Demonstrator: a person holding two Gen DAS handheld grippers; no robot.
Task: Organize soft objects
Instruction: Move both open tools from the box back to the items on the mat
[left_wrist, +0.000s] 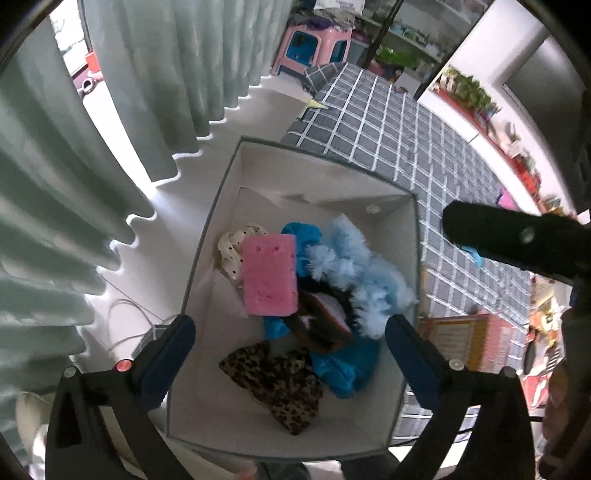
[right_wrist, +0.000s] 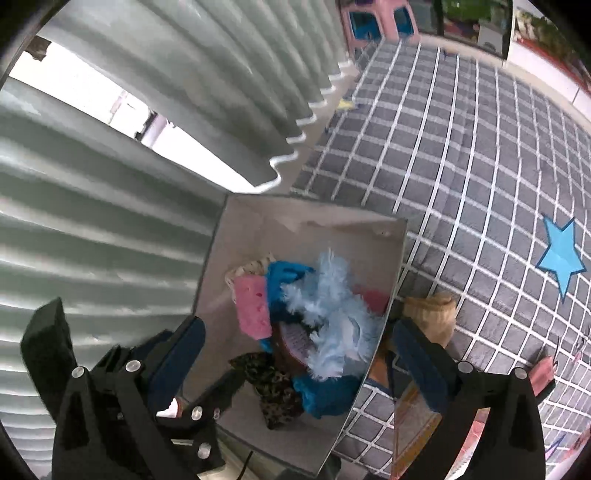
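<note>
Pink sponge (left_wrist: 269, 275) atop a soft pile in a white bin (left_wrist: 221, 206), likely light and squashy, best pinched across its short sides; left gripper (left_wrist: 290, 354) and right gripper (right_wrist: 295, 363) both wide open, empty.

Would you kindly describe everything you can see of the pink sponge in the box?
The pink sponge is a rectangular block of porous-looking foam with a few small holes near its far end. It lies loose inside the white box, tilted, resting on top of the pile: over the cream dotted fabric and against the blue cloth. No fingers touch it.
</note>
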